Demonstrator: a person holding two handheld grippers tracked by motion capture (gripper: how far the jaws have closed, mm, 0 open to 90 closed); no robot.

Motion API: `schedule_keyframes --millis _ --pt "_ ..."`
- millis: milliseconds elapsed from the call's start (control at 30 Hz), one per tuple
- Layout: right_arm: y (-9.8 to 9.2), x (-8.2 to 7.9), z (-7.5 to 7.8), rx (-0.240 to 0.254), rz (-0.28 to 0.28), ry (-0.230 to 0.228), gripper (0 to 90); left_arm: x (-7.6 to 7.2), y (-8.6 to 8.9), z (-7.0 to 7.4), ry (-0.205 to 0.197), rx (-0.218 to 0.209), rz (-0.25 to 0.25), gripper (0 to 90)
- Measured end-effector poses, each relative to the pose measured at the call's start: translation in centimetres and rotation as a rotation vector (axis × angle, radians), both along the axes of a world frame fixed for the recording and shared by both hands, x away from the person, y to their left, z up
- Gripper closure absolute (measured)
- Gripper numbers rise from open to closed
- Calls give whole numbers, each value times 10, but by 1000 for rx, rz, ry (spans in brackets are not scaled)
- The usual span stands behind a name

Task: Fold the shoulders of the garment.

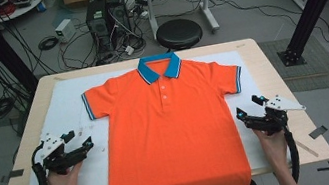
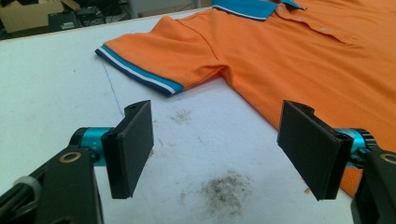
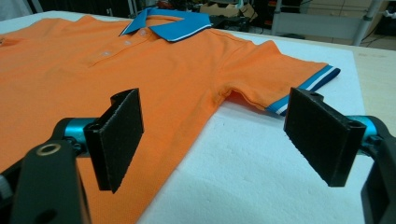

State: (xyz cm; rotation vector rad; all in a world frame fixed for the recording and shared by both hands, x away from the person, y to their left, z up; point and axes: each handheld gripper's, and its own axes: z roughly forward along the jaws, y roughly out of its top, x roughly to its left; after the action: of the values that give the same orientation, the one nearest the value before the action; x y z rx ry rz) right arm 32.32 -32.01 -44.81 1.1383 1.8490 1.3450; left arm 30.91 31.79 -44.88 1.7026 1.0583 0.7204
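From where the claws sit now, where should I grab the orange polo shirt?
Probably the sleeves. The polo shirt lies flat, face up; each sleeve's striped cuff lies just ahead of an open claw. Bring the left claw and the right claw in from the outer sides.

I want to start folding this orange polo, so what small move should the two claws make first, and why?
Probably ease both claws inward to the shirt's side edges. The orange polo lies flat, face up, and untouched. The left claw and right claw sit beside it over the white mat, jaws wide open and holding nothing, so each needs fabric between its jaws first.
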Motion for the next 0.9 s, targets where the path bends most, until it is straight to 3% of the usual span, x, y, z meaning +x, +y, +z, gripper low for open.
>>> schedule_keyframes --millis 100,267,367,433,467,567,667,700,800,900 --pt "0 0 0 1 0 -1 204 2 2 0 16 -14 47 267" --pt "0 0 0 0 -5 4 204 3 -2 2 7 13 51 282" --pt "1 0 0 -2 -8 6 204 9 -8 11 5 4 16 302" --pt "1 0 0 -2 -10 8 205 17 -17 25 -16 36 -7 339" --pt "1 0 0 -2 -10 8 205 17 -17 25 -16 36 -7 347" --pt "1 0 0 -3 -11 13 204 35 -26 47 -11 50 -29 377" --pt "1 1 0 -8 -9 7 204 46 -29 56 0 55 -27 388" --pt "1 1 0 -10 -11 7 204 59 -31 62 29 58 -28 389" --pt "1 1 0 -11 -11 9 204 71 -31 67 55 47 -21 402" --pt "2 0 0 -13 -13 18 204 96 -27 74 116 20 -5 423"
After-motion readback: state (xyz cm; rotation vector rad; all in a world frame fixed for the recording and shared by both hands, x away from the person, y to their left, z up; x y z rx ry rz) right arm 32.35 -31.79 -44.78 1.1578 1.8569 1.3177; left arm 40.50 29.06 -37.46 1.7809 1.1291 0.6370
